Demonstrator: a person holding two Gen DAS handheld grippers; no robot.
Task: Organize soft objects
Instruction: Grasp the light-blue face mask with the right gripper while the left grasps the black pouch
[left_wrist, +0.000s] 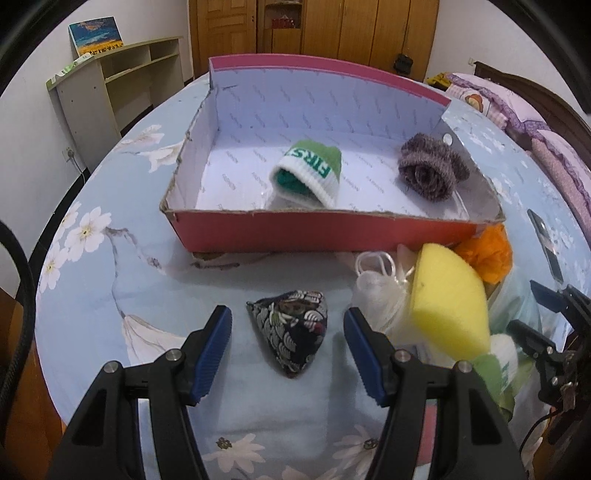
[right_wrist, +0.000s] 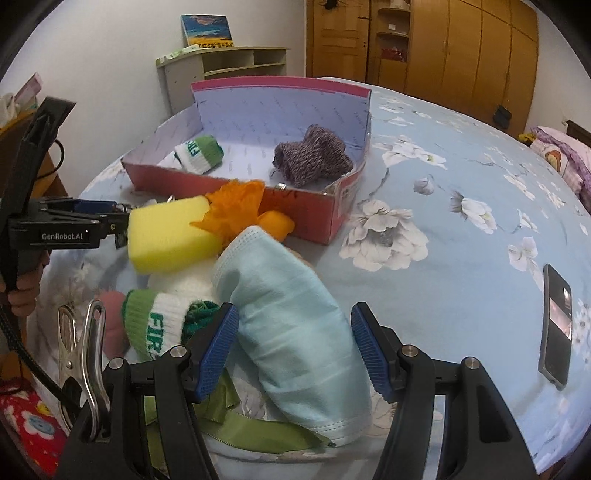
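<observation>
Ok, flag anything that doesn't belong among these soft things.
Two hard items stand out: a metal clip beside the soft pile, and a phone lying alone on the bedsheet, apart from the pile.

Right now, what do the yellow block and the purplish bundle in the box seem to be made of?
Yellow block: likely foam sponge, matte, with soft rounded edges and a fine-pored look. Purplish bundle: knitted yarn, probably wool or acrylic, with visible ribbed stitches and a fuzzy surface. Box: cardboard, judging by its raw torn rim.
</observation>
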